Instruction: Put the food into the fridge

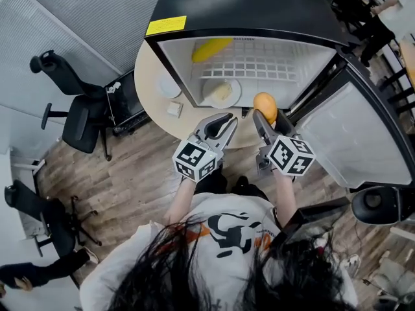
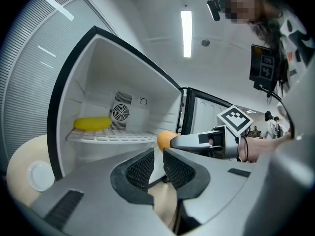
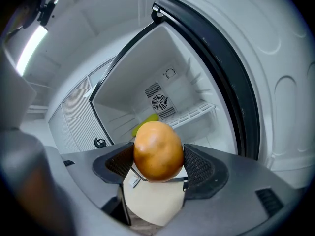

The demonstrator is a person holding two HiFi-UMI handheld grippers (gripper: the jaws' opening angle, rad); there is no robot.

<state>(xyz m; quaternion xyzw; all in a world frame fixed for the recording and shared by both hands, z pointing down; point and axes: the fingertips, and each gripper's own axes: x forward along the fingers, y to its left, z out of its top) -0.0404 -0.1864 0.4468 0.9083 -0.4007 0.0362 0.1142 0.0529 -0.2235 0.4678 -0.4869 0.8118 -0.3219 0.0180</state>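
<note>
A small fridge [image 1: 170, 52] stands open on a round table. On its wire shelf [image 1: 249, 67] lies a yellow fruit [image 1: 211, 48], also seen as the yellow fruit [image 2: 92, 123] in the left gripper view. A plate of pale food [image 1: 220, 91] sits low in the opening. My right gripper [image 1: 261, 117] is shut on an orange fruit [image 1: 265, 105], held just before the opening; the orange fruit [image 3: 158, 150] fills its jaws [image 3: 158, 165]. My left gripper [image 1: 227, 123] hangs beside it on the left, shut and empty [image 2: 157, 165].
The fridge door [image 1: 350, 135] swings out to the right. On the round table [image 1: 148, 89], left of the fridge, lie a white disc [image 1: 168, 86] and a small white packet [image 1: 174, 109]. Black office chairs [image 1: 81, 112] stand at left on the wood floor.
</note>
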